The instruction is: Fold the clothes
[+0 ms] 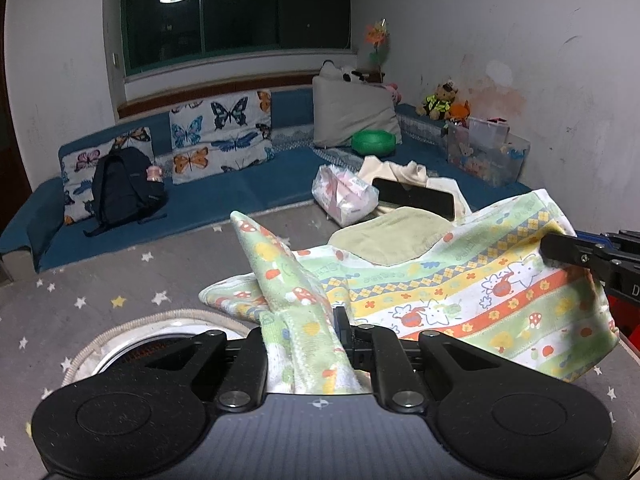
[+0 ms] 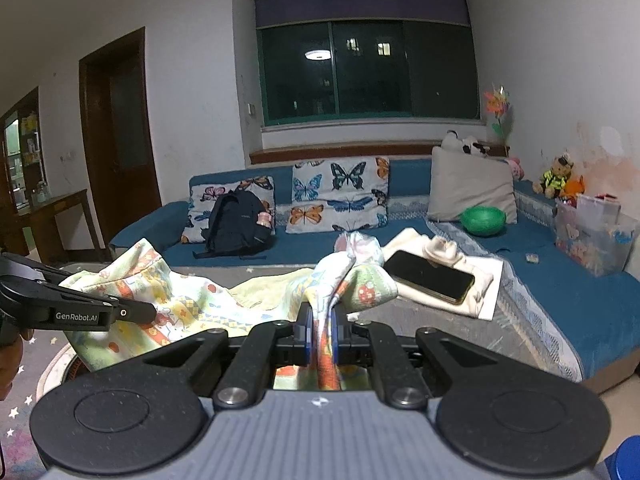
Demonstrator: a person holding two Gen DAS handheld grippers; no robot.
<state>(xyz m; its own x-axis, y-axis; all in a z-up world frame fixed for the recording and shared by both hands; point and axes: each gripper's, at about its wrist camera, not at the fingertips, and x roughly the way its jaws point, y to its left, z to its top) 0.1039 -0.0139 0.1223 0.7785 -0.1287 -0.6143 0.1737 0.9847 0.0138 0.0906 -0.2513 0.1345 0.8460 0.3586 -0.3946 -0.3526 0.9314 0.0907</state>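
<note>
The patterned garment (image 1: 440, 296) (green, with orange and yellow stripes) hangs stretched above the star-print surface (image 1: 100, 292), near its far edge. The left gripper (image 1: 308, 340) pinches one bunched corner; the right gripper (image 2: 322, 330) clamps another. A phone (image 2: 430, 276) lies on cream cloth (image 2: 476, 280) beyond.

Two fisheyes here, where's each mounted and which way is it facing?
Left wrist: on the left gripper, looking along its fingers over the patterned garment toward the blue sofa; own linkage fills the bottom, the right gripper enters at right.
Right wrist: on the right gripper, facing the window; own linkage below, the left gripper and a hand at left.
Shared: garment, sofa, backpack, phone, green bowl.
</note>
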